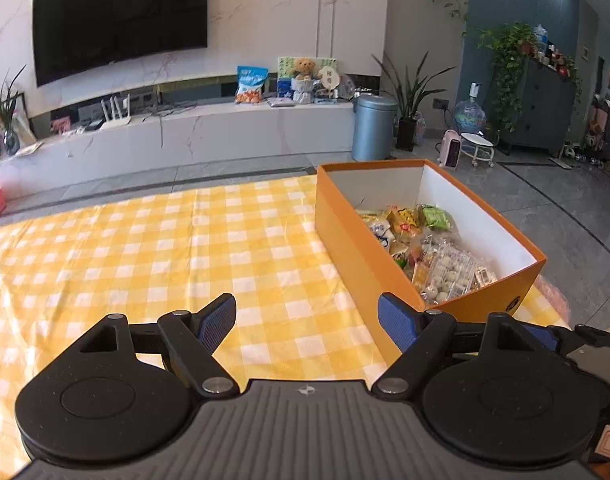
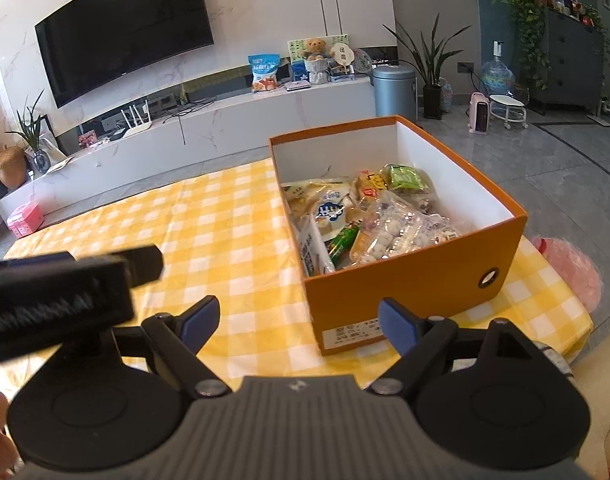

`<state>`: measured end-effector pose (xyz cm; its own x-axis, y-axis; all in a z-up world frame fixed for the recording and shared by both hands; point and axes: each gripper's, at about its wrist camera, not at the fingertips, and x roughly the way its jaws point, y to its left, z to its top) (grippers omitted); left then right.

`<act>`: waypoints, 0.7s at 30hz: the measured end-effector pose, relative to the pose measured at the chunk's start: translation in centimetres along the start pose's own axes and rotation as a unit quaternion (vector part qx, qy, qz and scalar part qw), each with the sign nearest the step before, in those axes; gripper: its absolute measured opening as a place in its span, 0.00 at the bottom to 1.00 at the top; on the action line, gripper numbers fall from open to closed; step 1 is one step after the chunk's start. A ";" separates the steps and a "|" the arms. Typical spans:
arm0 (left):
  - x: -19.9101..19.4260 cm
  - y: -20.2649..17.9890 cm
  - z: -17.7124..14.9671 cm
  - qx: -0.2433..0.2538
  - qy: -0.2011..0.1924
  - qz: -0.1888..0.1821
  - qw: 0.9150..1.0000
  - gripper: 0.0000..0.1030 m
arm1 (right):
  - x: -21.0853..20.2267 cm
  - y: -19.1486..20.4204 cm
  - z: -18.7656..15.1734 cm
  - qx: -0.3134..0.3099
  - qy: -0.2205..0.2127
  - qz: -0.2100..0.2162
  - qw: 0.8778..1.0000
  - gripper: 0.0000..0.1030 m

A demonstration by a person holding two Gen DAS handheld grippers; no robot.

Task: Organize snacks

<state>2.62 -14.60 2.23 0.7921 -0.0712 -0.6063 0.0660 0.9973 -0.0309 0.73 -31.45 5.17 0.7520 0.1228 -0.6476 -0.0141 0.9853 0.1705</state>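
An orange box (image 1: 345, 240) (image 2: 405, 284) with a white inside stands on the right part of a yellow checked tablecloth (image 1: 165, 260) (image 2: 209, 232). Several wrapped snacks (image 1: 429, 252) (image 2: 369, 216) fill its near half. My left gripper (image 1: 307, 322) hangs open over the cloth, just left of the box's near corner, with nothing between its blue pads. In the right wrist view my right gripper (image 2: 299, 320) is open and empty too, in front of the box's near wall. The black body of the left gripper (image 2: 57, 292) shows at the left edge of that view.
Beyond the table runs a low white TV cabinet (image 1: 225, 132) under a wall-mounted TV (image 1: 117, 16). A blue-grey bin (image 1: 373, 128) and potted plants stand on the grey floor to the right. A pink bag (image 2: 573, 272) lies by the table's right corner.
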 end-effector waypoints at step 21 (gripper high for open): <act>0.2 0.3 -0.9 -0.018 0.010 0.014 1.000 0.92 | 0.4 0.6 -0.3 -0.026 0.007 -0.016 1.000 0.82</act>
<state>2.24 -14.26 1.36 0.7810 -0.0431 -0.6230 0.0221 0.9989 -0.0414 0.86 -30.81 4.76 0.7427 0.0928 -0.6631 -0.0251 0.9935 0.1110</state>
